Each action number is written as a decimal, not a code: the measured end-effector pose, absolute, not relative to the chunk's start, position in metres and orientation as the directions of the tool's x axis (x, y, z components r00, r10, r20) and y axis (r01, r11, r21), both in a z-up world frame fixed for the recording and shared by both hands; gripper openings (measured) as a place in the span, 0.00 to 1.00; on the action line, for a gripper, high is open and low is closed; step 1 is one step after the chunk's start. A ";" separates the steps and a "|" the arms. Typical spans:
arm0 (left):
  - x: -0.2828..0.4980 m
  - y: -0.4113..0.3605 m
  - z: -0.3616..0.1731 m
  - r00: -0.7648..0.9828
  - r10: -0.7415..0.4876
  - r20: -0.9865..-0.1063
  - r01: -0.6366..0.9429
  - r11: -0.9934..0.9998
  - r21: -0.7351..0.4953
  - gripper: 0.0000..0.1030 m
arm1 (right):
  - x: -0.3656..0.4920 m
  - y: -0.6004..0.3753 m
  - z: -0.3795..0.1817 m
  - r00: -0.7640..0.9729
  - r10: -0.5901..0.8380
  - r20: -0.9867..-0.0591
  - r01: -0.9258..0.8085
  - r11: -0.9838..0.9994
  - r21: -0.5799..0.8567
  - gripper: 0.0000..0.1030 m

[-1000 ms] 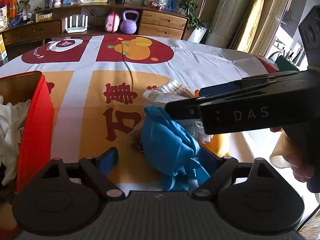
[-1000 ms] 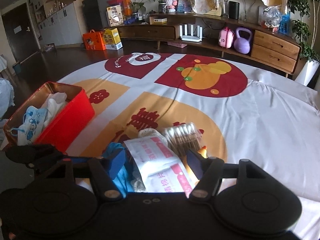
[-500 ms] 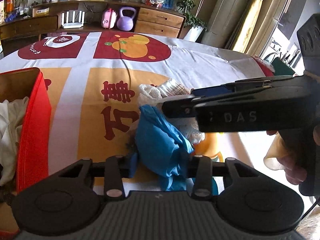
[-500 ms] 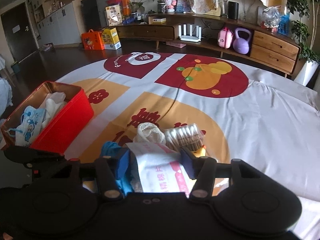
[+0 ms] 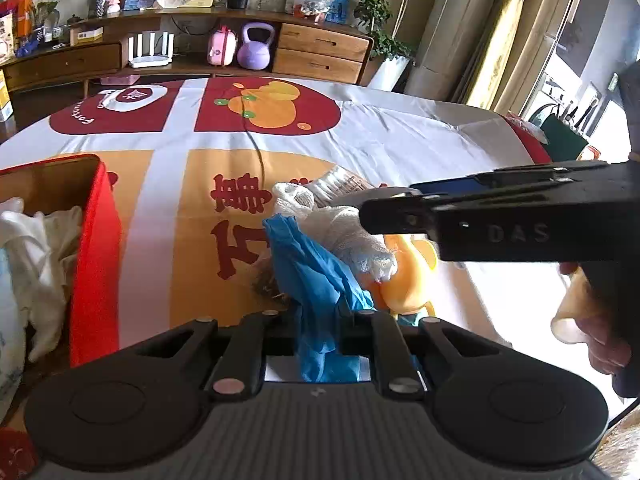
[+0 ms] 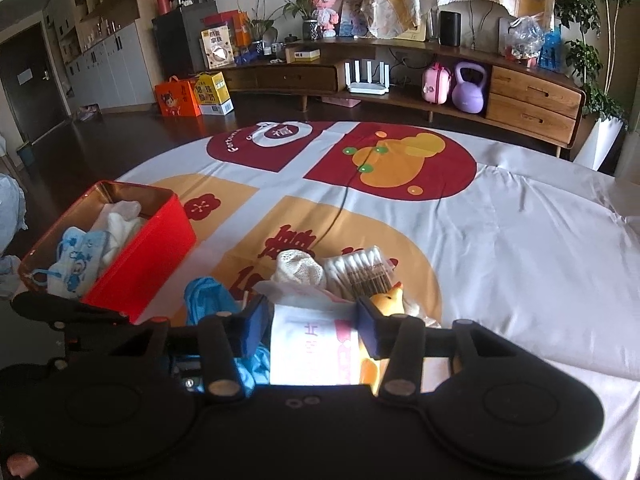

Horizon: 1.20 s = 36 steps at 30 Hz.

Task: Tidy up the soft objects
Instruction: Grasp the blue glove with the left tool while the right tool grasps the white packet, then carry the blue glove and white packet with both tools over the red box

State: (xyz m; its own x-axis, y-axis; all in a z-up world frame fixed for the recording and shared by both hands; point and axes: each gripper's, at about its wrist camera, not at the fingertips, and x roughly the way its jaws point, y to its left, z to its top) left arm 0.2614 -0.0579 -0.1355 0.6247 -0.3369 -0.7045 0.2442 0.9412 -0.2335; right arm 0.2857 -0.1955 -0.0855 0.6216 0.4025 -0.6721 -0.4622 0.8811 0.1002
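Your left gripper (image 5: 318,320) has its jaws pressed together on the blue glove (image 5: 316,276); they have just been closing, and the glove's crumpled cloth is pinched between the pads and hangs out below them. Your right gripper (image 6: 312,320) stands half spread around the white packet (image 6: 310,344) with pink print; its jaws have just been narrowing, and both blue pads sit against the packet's sides, the packet bulging up between them. In your left view the right gripper crosses from 3 o'clock toward the middle, your hand (image 5: 588,320) showing beneath it at 4 o'clock. The pile lies on the printed tablecloth (image 6: 520,248) just ahead of both claws: a white mesh bundle (image 6: 298,268) at 12 o'clock from the packet, a clear pack of cotton swabs (image 6: 364,272) at 1 o'clock, touching the bundle, and a yellow soft toy (image 6: 390,298) against the right pad. The red box (image 6: 148,248) sits at 10 o'clock in your right view, well apart from the pile, holding white cloth and a blue-patterned mask (image 6: 76,268).
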 end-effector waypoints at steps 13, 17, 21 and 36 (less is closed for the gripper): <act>0.229 -0.039 -0.091 0.668 -0.312 -0.676 0.213 0.950 -0.228 0.11 | 0.235 -0.205 -0.052 0.656 0.413 -0.632 -0.449 0.886 0.113 0.45; 0.220 -0.032 -0.076 0.678 -0.304 -0.670 0.202 0.953 -0.228 0.11 | 0.220 -0.203 -0.043 0.664 0.414 -0.623 -0.453 0.885 0.105 0.45; 0.212 -0.023 -0.060 0.681 -0.300 -0.668 0.190 0.953 -0.234 0.11 | 0.204 -0.199 -0.031 0.674 0.412 -0.613 -0.458 0.884 0.090 0.45; 0.183 0.013 -0.015 0.721 -0.242 -0.649 0.161 0.970 -0.183 0.11 | 0.167 -0.157 -0.002 0.687 0.421 -0.592 -0.503 0.864 0.030 0.45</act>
State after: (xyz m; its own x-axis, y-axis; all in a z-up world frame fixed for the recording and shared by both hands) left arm 0.1830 0.0131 -0.0154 0.7213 -0.2423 -0.6489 0.1614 0.9698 -0.1827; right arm 0.1667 -0.1571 -0.0024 0.6873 0.4209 -0.5920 -0.5032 0.8637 0.0299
